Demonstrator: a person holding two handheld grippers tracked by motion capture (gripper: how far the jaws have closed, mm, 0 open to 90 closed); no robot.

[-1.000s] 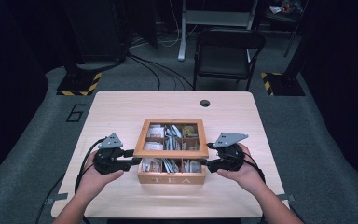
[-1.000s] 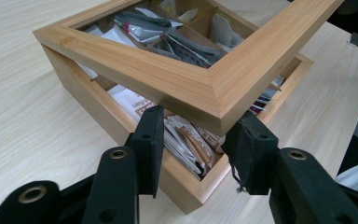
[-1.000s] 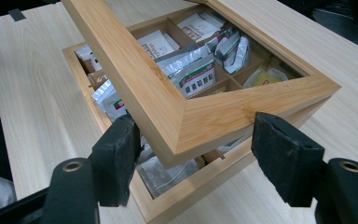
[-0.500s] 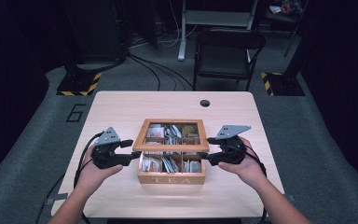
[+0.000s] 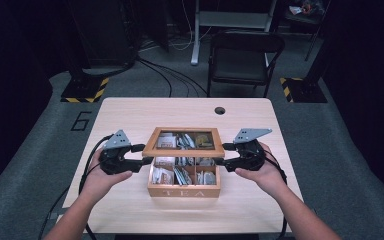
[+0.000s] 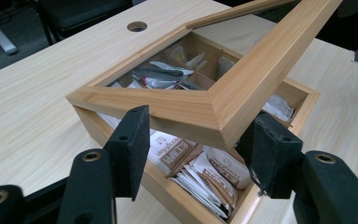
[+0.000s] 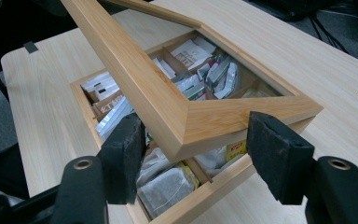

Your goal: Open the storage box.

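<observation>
Two grippers [image 5: 147,155] [image 5: 220,154], lid [image 5: 185,148] corners between jaws

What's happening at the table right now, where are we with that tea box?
A person works a gripper in each hand at the wooden tea box on the table. Its glass-paned lid is partly raised, front edge up, tea bags showing underneath. The left gripper and right gripper straddle the lid's front corners; whether the pads touch the wood is hard to tell. Both sets of jaws have just been closing slightly.
</observation>
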